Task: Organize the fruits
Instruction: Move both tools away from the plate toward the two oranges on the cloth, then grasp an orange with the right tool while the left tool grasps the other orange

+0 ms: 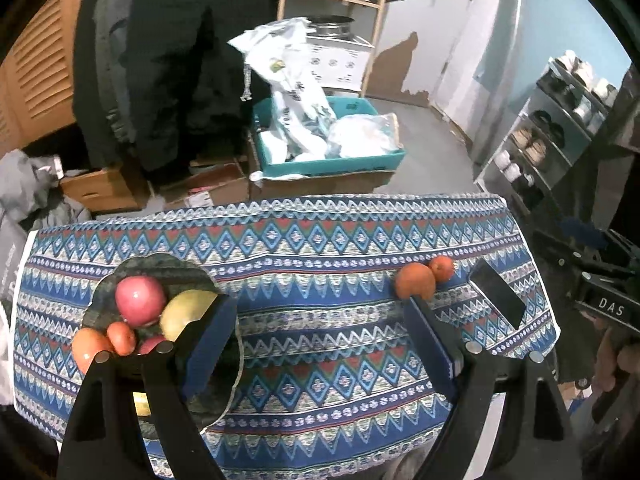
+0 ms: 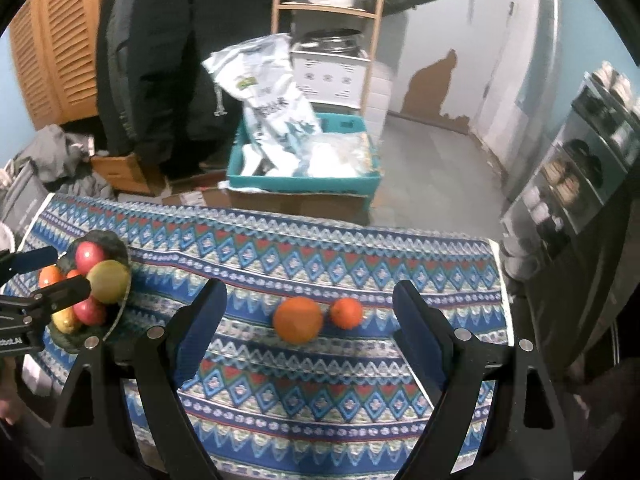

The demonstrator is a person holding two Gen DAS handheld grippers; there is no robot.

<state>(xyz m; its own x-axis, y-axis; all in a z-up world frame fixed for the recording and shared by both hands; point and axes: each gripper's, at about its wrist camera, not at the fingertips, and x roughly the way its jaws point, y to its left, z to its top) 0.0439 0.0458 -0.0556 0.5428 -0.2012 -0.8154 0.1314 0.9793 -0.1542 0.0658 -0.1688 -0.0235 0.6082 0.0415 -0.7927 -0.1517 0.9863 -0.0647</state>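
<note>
Two oranges on the counter near its right edge: large orange [image 2: 298,319] and small orange [image 2: 346,312] just beside it, on the right-edge side, barely apart or touching, can't tell which. Both loose on the patterned cloth [image 2: 304,400]. Dark phone [image 1: 498,294] lies flat closer to the right edge, near the oranges.

Dark scalloped plate [image 1: 160,264] sits near the left edge, loaded: red apple [image 1: 140,300], yellow-green apple [image 1: 188,312], several more red, orange and yellow fruits packed around them.

Right gripper [image 2: 310,330] open, nothing between the fingers, hovering above the counter with both oranges framed in the gap. Left gripper [image 1: 320,336] open, empty, its left finger over the plate's right rim.
</note>
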